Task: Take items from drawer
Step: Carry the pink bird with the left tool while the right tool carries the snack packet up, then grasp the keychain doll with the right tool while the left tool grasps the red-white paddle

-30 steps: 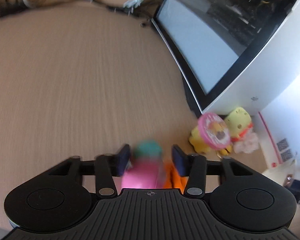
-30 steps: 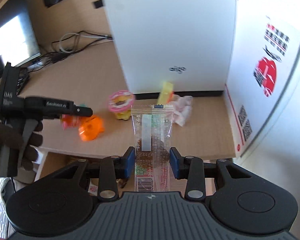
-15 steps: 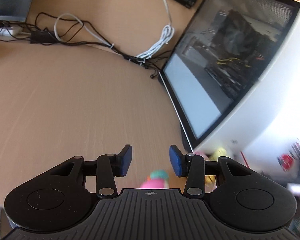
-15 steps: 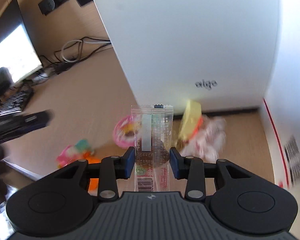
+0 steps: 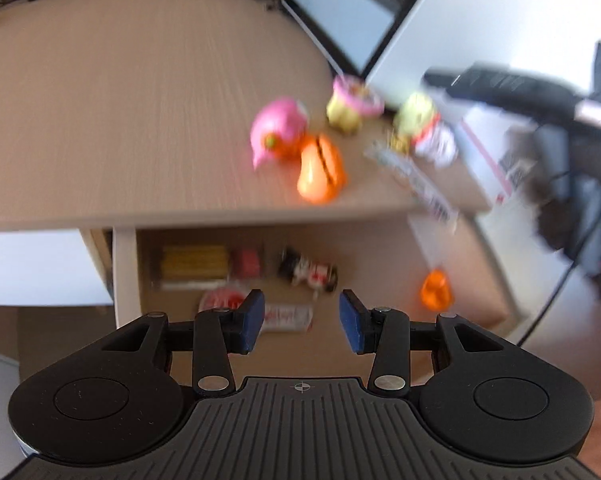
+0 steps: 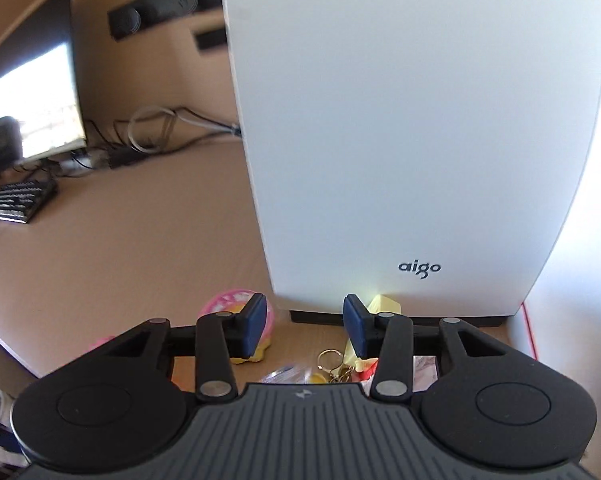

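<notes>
drawer (image 5: 312,276) open under desk (image 5: 100,120), toys (image 5: 320,168) above

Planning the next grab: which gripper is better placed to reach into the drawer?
Left. The left gripper is open and faces the open drawer, over the packets there. The right gripper, also open, faces the white computer case on the desktop.

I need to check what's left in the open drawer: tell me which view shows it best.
The left wrist view: it looks down into the drawer, showing blurred packets and an orange toy. The right wrist view shows none of it.
</notes>
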Demonstrator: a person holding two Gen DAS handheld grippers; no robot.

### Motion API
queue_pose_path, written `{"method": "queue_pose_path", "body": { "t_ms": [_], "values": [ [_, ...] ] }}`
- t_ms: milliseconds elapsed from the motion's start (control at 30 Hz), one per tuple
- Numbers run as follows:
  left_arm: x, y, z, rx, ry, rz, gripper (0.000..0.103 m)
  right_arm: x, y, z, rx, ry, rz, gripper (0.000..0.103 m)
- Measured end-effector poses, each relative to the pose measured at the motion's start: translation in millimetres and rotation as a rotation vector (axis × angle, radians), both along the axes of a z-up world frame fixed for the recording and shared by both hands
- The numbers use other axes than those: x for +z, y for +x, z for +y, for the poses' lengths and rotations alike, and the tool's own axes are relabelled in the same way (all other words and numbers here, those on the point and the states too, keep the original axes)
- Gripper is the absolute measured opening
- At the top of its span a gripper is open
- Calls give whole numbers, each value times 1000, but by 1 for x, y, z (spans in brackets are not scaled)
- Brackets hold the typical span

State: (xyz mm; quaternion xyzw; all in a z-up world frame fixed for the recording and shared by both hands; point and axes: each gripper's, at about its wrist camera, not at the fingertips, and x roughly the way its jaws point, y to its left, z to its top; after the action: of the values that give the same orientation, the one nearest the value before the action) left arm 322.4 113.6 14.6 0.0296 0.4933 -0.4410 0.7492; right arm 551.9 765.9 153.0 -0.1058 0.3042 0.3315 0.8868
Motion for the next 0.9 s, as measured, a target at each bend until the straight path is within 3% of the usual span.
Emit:
{"method": "queue_pose_path", "body": {
  "t_ms": [133,233,433,533,633,800,900],
  "values": [
    [-11,-7,-8,-36,20,6,45,13,-13,-28,14,29,37,47],
    [-15,-10,-10,-44,12,24,45,3,-22,-45,27,10,113,48],
    [-17,-9,-13,-27,10,45,45,-45,-37,-27,110,-254,154,43],
    [-19,-7,-10,-11,23,60,45,-59,-52,-16,113,-414,1,44],
    [-21,-7,-8,-18,53,52,45,-54,-45,-16,53,-417,-58,37],
    [-25,-5,-10,-45,116,38,45,-45,-29,-25,-53,-374,-82,36],
    [-31,-7,-11,-72,144,49,45,-36,-37,-31,-49,-284,-48,36]
  ]
}}
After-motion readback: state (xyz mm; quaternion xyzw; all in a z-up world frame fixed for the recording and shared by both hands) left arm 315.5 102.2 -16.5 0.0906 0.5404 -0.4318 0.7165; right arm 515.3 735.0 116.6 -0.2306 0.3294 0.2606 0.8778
